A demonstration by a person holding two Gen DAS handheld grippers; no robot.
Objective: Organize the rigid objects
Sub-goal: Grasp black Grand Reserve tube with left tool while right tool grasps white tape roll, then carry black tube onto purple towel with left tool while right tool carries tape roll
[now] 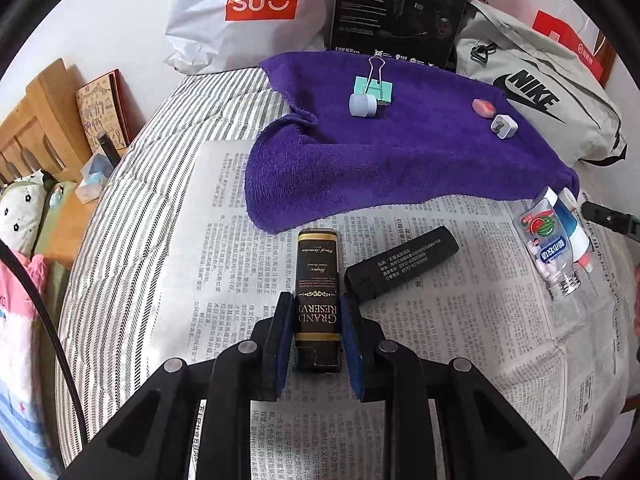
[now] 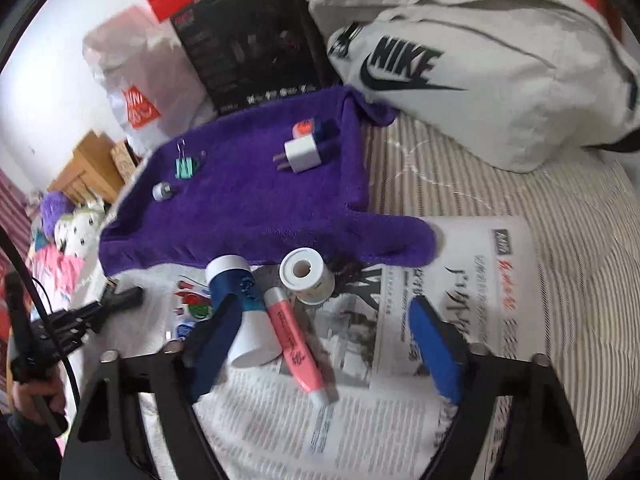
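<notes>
My left gripper [image 1: 317,300] is shut on a dark brown "Grand Reserve" box [image 1: 318,276] that lies lengthwise on the newspaper [image 1: 224,240]. A black bar [image 1: 402,264] rests just right of the box. In the right wrist view my right gripper [image 2: 324,316] stands open over a blue-and-white tube [image 2: 240,308] and a pink highlighter [image 2: 296,340]; the pads press on neither. A white roll [image 2: 306,276] stands just beyond them. The purple towel [image 1: 400,152] holds a green binder clip [image 1: 374,84], a small grey cylinder [image 1: 363,105], a pink eraser [image 1: 483,107] and a white charger [image 1: 503,126].
A clear bottle with a watermelon label [image 1: 550,240] lies on the paper at the right. Behind the towel stand a grey Nike bag [image 2: 480,72], a black carton [image 1: 400,8] and a white Miniso bag [image 1: 248,12]. The striped bedding [image 1: 120,208] drops off at the left.
</notes>
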